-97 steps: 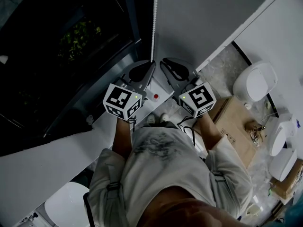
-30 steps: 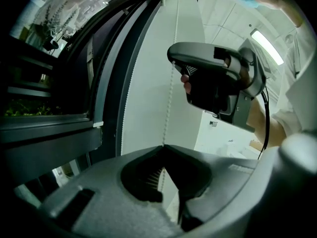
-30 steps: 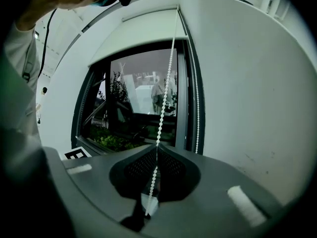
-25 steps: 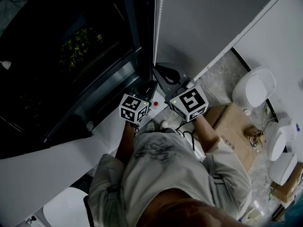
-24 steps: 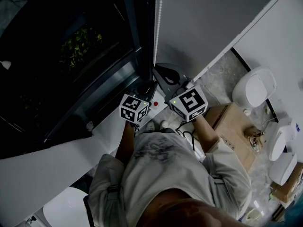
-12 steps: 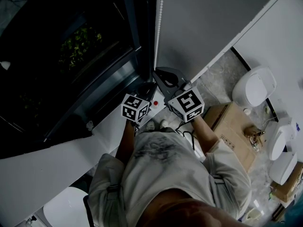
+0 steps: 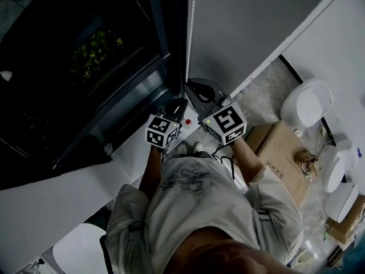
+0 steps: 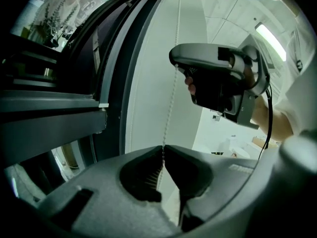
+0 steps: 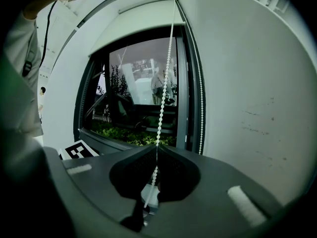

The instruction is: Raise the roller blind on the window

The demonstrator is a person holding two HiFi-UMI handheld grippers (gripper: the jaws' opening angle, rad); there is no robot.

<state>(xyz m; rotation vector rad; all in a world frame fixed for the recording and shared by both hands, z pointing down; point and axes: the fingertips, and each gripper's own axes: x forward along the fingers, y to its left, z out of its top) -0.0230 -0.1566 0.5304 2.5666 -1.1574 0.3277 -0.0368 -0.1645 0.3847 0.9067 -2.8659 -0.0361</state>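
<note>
A white bead chain (image 7: pixel 189 33) hangs beside the dark window (image 7: pixel 85 56), next to the grey wall. My left gripper (image 7: pixel 177 103) is shut on the bead chain (image 8: pixel 171 103), and its jaws meet around the beads (image 8: pixel 162 148). Just above and to the right of it, my right gripper (image 7: pixel 191 87) also holds the chain. In the right gripper view its jaws (image 9: pixel 156 147) are closed on one strand (image 9: pixel 165 73), while a second strand (image 9: pixel 199 108) hangs free by the frame. The pale blind (image 9: pixel 143 14) sits high at the window's top. The left gripper view shows the right gripper (image 8: pixel 218 78) higher up.
A white window sill (image 7: pixel 128 153) runs below the glass, with a small red knob (image 7: pixel 187 121) on it. A cardboard box (image 7: pixel 282 147) and white ceramic fixtures (image 7: pixel 307 99) stand on the floor to the right. Plants (image 9: pixel 124 128) grow outside.
Since 3.9 s ago both grippers have closed in on the chain, and the left one has dropped lower. Over the last second they have barely moved.
</note>
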